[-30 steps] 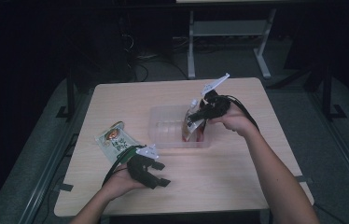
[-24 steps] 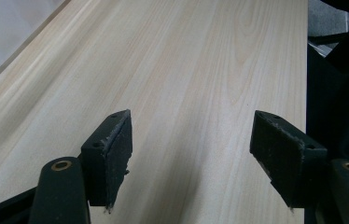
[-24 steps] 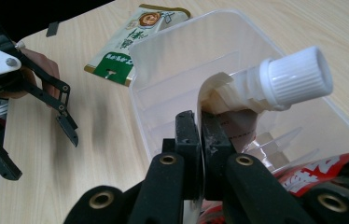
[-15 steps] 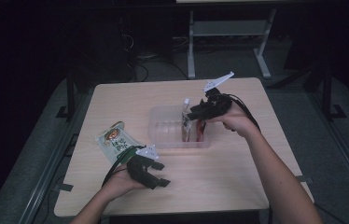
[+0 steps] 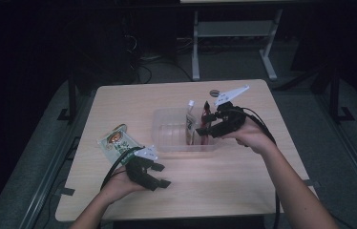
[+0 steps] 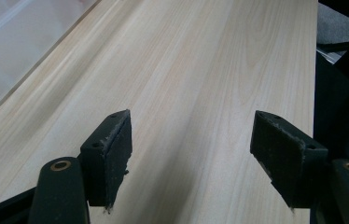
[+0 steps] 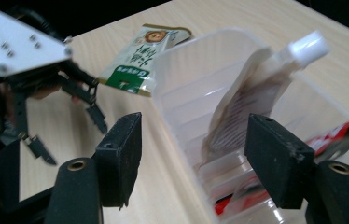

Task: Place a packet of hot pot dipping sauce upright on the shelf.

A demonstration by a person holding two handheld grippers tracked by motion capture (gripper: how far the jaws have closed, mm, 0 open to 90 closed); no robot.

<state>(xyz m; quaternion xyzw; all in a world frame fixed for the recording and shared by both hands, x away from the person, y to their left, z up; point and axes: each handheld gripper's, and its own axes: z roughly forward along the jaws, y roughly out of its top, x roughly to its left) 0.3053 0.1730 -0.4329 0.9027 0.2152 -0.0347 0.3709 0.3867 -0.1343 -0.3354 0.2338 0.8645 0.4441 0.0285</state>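
A clear plastic bin point(image 5: 173, 131) stands mid-table. Inside it a pale pouch with a white spout point(image 5: 192, 117) leans upright, with a red packet point(image 5: 207, 113) beside it. My right gripper point(image 5: 200, 131) hovers at the bin's right end; its jaws have just been opening and stand open, nothing pressed between them. In the right gripper view the spouted pouch point(image 7: 256, 93) and the red packet point(image 7: 331, 140) lie beyond the open right gripper point(image 7: 196, 158). A green-and-white pouch point(image 5: 115, 140) lies flat at the left. My left gripper point(image 5: 162, 175) rests open near the front edge, its jaws over bare wood point(image 6: 191, 158).
The wooden table point(image 5: 243, 186) has free room in front of the bin and at the back. A small round mark point(image 5: 214, 92) sits near the far edge. Dark floor, cables and a metal stand lie beyond. The bin's corner point(image 6: 14, 46) shows in the left gripper view.
My right gripper opened, let go of the spouted pouch, which now leans in the bin, and drew back to the right and slightly up. The left gripper stayed put.
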